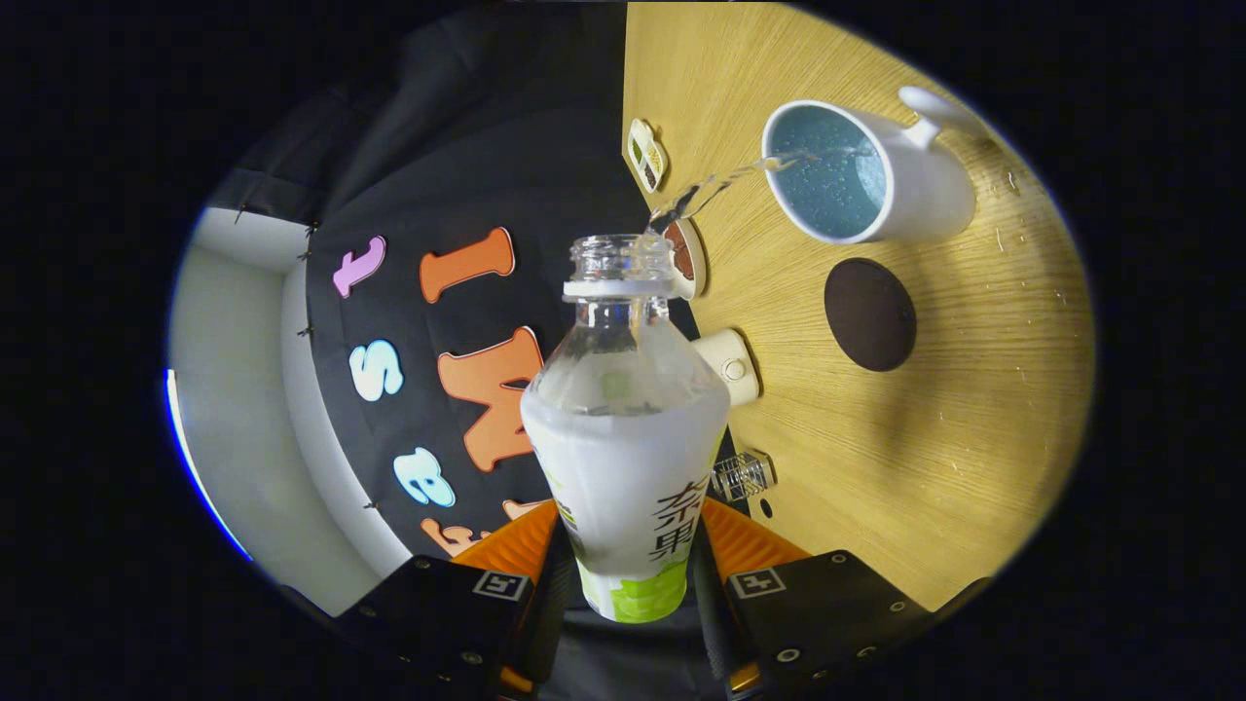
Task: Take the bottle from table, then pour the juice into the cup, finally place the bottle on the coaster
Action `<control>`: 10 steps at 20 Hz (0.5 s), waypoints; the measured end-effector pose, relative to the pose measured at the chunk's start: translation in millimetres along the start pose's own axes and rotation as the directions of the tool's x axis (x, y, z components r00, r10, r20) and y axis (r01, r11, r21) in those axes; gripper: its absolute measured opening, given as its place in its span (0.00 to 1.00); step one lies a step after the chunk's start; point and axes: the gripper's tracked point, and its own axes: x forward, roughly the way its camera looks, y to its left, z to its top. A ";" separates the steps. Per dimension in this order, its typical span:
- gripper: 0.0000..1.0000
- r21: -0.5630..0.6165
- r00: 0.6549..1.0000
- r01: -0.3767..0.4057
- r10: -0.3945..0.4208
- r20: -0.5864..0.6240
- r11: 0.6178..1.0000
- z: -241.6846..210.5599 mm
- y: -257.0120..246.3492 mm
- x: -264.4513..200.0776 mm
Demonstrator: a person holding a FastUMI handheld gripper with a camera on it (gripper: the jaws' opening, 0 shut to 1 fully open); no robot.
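Now the hand-held gripper (pixel 631 570) squeezes the clear plastic bottle (pixel 628 438), pouring ahead into the white cup (pixel 881 175). Best tip slowly, aiming at its middle.

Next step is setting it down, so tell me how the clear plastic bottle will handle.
The clear plastic bottle, clamped in the gripper, is uncapped and streaming into the white mug, so it is probably getting lighter. Its thin wall may flex. Tall and narrow, it could tip on the dark round coaster.
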 end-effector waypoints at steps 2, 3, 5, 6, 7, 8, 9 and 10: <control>0.60 0.017 1.000 -0.009 0.009 0.002 1.000 -0.4 2.6 0.7; 0.60 0.023 1.000 -0.011 0.011 0.005 1.000 -0.7 2.5 1.3; 0.60 0.032 1.000 -0.009 0.009 0.006 0.999 -0.7 2.4 1.3; 0.60 0.037 1.000 -0.009 0.008 0.006 0.999 -1.0 2.6 2.2; 0.60 0.042 1.000 -0.012 0.011 0.005 0.999 -1.1 4.1 1.8; 0.60 0.048 1.000 -0.013 0.012 0.003 0.999 -1.4 4.5 2.4; 0.60 0.053 1.000 -0.014 0.014 0.002 0.999 -2.0 5.0 1.9; 0.60 0.057 1.000 -0.015 0.015 0.001 0.998 -1.8 5.5 2.1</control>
